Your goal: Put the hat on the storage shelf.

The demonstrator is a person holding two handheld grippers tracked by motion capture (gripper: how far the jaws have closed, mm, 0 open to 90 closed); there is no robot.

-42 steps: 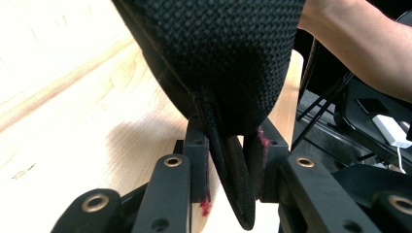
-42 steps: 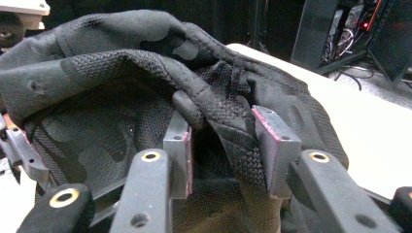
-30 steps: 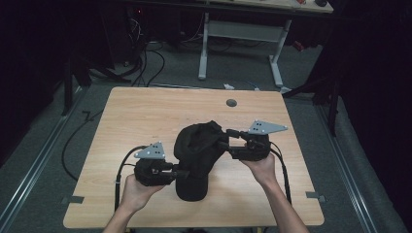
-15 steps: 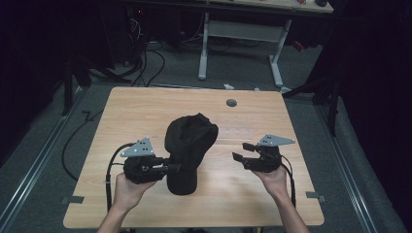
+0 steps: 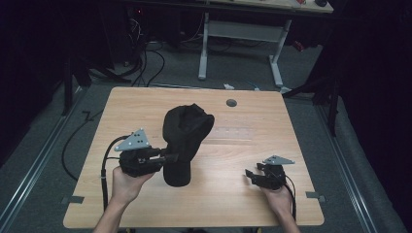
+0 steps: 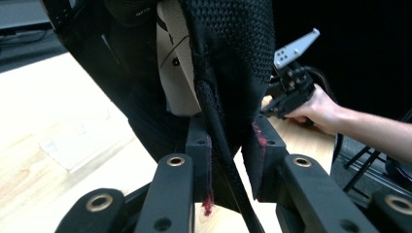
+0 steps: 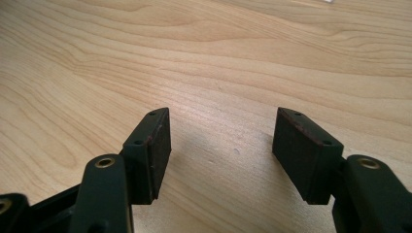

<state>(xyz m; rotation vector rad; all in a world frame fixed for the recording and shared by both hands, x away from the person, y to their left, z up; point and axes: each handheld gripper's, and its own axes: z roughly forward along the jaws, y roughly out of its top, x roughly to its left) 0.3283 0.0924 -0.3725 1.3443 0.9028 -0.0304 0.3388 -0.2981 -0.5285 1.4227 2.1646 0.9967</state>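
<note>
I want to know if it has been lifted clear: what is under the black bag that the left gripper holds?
Under the black bag lies bare wooden table; its lower end looks to rest there. The left gripper pinches its side. What lies beneath its base is covered.

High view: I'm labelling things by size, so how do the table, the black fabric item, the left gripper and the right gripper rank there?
1. table
2. black fabric item
3. left gripper
4. right gripper, which looks only somewhat smaller than the left, so those two are close.
</note>
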